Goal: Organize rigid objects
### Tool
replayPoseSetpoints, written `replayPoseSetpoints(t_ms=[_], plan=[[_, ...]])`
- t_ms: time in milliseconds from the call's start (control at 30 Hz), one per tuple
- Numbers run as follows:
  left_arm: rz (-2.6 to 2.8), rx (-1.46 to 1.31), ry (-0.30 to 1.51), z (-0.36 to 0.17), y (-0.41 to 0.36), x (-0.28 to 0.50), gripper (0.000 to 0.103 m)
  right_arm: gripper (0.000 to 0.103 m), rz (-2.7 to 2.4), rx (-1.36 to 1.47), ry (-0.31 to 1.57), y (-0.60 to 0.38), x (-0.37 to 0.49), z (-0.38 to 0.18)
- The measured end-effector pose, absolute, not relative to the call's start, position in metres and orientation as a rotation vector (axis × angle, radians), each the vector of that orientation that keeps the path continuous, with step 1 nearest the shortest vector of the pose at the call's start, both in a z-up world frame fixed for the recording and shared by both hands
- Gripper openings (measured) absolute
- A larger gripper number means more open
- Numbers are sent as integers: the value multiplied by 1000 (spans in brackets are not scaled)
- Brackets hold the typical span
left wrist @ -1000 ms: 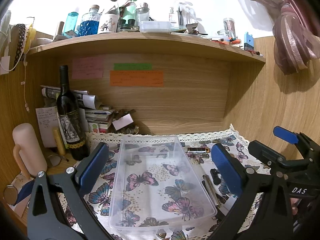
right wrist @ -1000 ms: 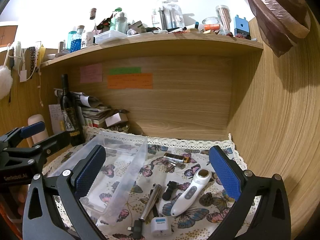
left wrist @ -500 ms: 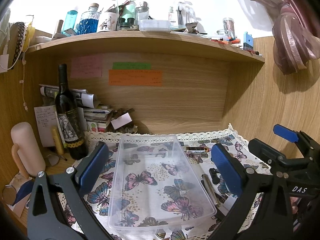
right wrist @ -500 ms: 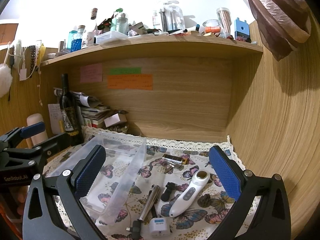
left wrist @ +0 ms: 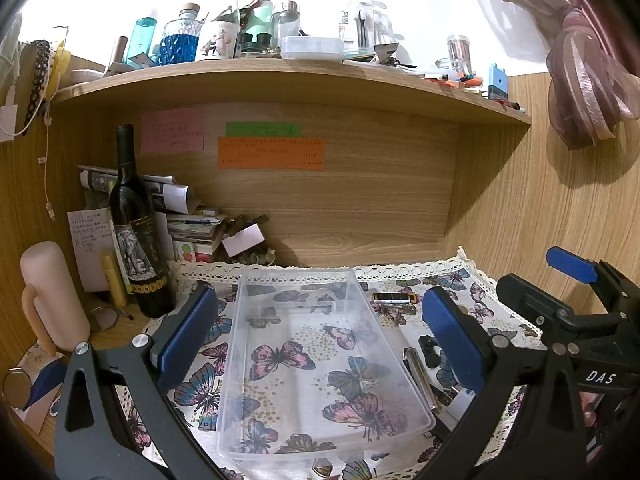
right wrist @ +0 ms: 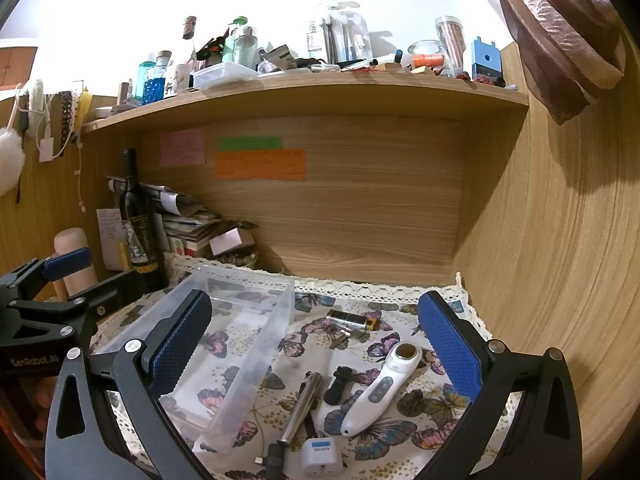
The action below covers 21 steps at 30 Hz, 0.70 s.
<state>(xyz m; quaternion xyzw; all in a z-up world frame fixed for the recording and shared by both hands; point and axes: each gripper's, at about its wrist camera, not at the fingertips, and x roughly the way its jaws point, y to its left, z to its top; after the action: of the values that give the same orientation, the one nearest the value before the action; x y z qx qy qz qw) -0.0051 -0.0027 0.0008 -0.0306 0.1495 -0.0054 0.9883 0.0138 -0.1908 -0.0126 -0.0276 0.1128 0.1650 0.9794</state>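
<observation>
A clear plastic bin lies empty on the butterfly cloth. My left gripper hangs open above it, nothing between its blue pads. My right gripper is also open, over the loose items right of the bin: a white handheld device, a silver metal tube, a small black clip, a white charger cube, a black-and-gold battery and small keys.
A dark wine bottle and a pink flask stand at the left, with stacked papers behind. The wooden back panel and right wall close the nook. A cluttered shelf runs overhead.
Both views shifted slightly; the grippers rose or tilted a little. Nothing on the cloth has moved, and both grippers stay open.
</observation>
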Motion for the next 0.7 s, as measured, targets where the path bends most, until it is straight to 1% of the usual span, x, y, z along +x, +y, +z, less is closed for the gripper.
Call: replayPoseSetpoints(t_ms=[700], plan=[[-37, -65, 289, 2, -4, -7, 103, 103, 321, -56, 215, -193, 12, -12]])
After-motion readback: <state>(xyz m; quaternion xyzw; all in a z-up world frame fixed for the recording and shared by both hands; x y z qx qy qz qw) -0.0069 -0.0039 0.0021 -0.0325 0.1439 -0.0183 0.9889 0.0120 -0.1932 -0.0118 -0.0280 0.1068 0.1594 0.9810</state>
